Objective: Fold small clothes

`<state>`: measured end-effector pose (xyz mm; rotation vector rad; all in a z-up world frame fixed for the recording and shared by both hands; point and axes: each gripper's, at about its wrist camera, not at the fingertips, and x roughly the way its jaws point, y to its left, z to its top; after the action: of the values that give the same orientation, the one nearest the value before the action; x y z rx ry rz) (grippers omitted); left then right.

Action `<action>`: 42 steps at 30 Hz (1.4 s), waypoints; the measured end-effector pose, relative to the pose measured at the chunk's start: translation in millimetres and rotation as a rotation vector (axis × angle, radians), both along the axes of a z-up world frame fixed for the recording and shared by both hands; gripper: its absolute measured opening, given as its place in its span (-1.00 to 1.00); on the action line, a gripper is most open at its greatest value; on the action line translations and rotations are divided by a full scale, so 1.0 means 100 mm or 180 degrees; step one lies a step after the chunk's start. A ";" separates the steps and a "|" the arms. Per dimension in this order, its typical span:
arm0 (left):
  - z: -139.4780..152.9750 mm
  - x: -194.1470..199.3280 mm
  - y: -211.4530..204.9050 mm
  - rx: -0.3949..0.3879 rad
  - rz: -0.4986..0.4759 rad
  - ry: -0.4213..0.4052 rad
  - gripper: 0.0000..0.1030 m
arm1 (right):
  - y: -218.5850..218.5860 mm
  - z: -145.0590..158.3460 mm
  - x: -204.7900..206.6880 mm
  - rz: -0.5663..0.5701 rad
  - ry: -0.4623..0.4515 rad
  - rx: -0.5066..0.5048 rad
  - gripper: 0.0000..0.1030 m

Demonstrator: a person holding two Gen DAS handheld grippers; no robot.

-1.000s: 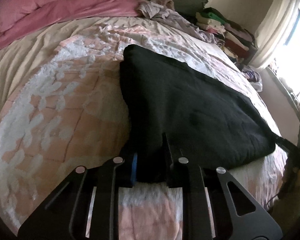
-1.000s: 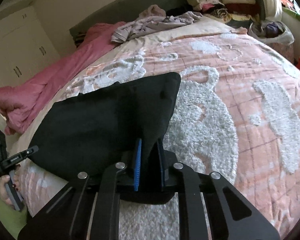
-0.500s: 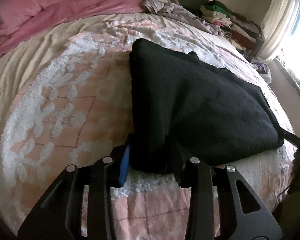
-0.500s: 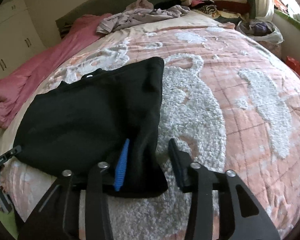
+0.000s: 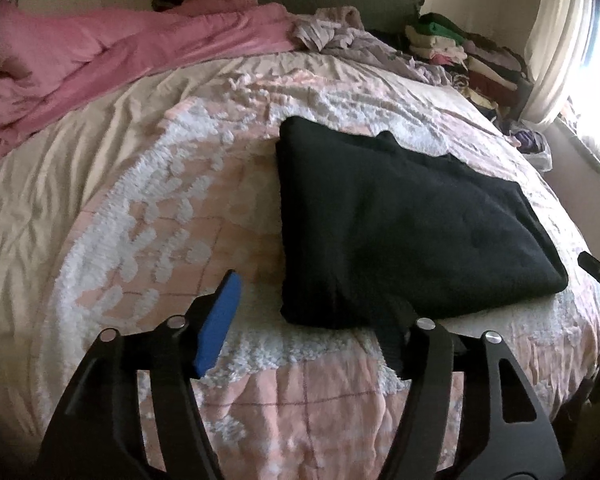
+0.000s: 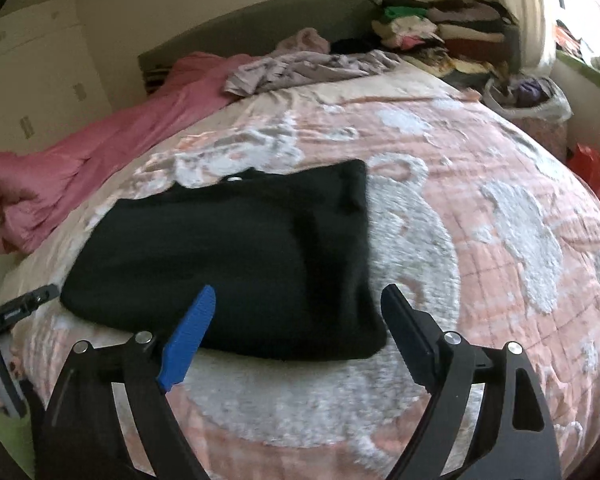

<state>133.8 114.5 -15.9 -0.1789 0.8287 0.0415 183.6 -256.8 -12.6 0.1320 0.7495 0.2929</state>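
Pink quilted bed [image 6: 480, 152] under you: your right gripper [image 6: 300, 320] jaws are opening wide, clear of the black garment's [image 6: 228, 252] near corner. Your left gripper [image 5: 320, 316] jaws are opening too, the garment's other corner between them, unpinched.

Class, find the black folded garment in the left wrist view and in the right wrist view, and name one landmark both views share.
Left wrist view: the black garment lies right of centre on the bedspread, its near corner by the right finger of the tongs.
Right wrist view: the black garment lies left of centre, just beyond the tongs.
Shared landmark: the pink duvet at the far left of the bed.
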 end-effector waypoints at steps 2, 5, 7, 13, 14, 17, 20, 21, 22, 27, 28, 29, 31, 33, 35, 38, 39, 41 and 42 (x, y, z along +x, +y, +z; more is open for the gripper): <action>0.04 -0.02 0.02 0.0015 0.0038 -0.0027 0.27 | 0.10 0.04 -0.04 0.0069 -0.0036 -0.0023 0.81; 0.08 -0.05 0.07 0.0009 0.0091 -0.0071 0.38 | 0.30 0.10 -0.11 0.0207 -0.0122 -0.0067 0.83; 0.11 -0.06 0.10 0.0003 0.0123 -0.0097 0.48 | 0.44 0.14 -0.15 0.0314 -0.0157 -0.0106 0.85; 0.17 -0.09 0.18 0.0021 0.0243 -0.0154 0.81 | 0.83 0.21 -0.24 0.0557 -0.0256 -0.0174 0.89; 0.17 -0.10 0.19 0.0028 0.0254 -0.0160 0.81 | 0.91 0.22 -0.26 0.0613 -0.0279 -0.0200 0.90; 0.18 -0.10 0.23 0.0045 0.0286 -0.0168 0.81 | 1.11 0.23 -0.29 0.0736 -0.0337 -0.0288 0.90; 0.18 -0.10 0.27 0.0052 0.0320 -0.0159 0.81 | 1.29 0.26 -0.32 0.0845 -0.0396 -0.0365 0.91; 0.17 -0.10 0.28 0.0044 0.0328 -0.0157 0.81 | 1.34 0.27 -0.34 0.0887 -0.0414 -0.0369 0.91; 0.17 -0.10 0.31 0.0030 0.0342 -0.0152 0.81 | 1.39 0.28 -0.35 0.0923 -0.0427 -0.0376 0.91; 0.16 -0.09 0.38 0.0014 0.0393 -0.0151 0.81 | 1.64 0.28 -0.40 0.1078 -0.0469 -0.0462 0.91; 0.16 -0.09 0.38 0.0017 0.0400 -0.0153 0.81 | 1.70 0.27 -0.41 0.1106 -0.0473 -0.0490 0.91; 0.16 -0.08 0.39 0.0024 0.0414 -0.0158 0.81 | 1.73 0.26 -0.41 0.1134 -0.0470 -0.0506 0.91; 0.16 -0.07 0.42 0.0026 0.0439 -0.0161 0.81 | 1.81 0.23 -0.41 0.1183 -0.0459 -0.0544 0.91; 0.16 -0.06 0.44 0.0025 0.0458 -0.0162 0.81 | 1.90 0.18 -0.42 0.1237 -0.0459 -0.0596 0.91; 0.15 -0.03 0.47 0.0036 0.0474 -0.0151 0.81 | 1.98 0.13 -0.42 0.1285 -0.0451 -0.0666 0.91; 0.15 0.01 0.51 0.0028 0.0504 -0.0143 0.81 | 2.10 0.04 -0.42 0.1372 -0.0436 -0.0759 0.91; 0.14 0.02 0.52 0.0030 0.0512 -0.0138 0.81 | 2.13 0.02 -0.42 0.1392 -0.0435 -0.0778 0.91; 0.15 0.06 0.54 0.0036 0.0513 -0.0136 0.81 | 2.20 -0.02 -0.42 0.1433 -0.0440 -0.0846 0.91; 0.16 0.09 0.54 0.0046 0.0519 -0.0135 0.81 | 2.23 -0.04 -0.41 0.1458 -0.0451 -0.0873 0.91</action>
<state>142.8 168.7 -0.1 -0.2326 0.7698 0.1963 142.3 -33.7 -16.9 -0.3222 0.6662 0.6236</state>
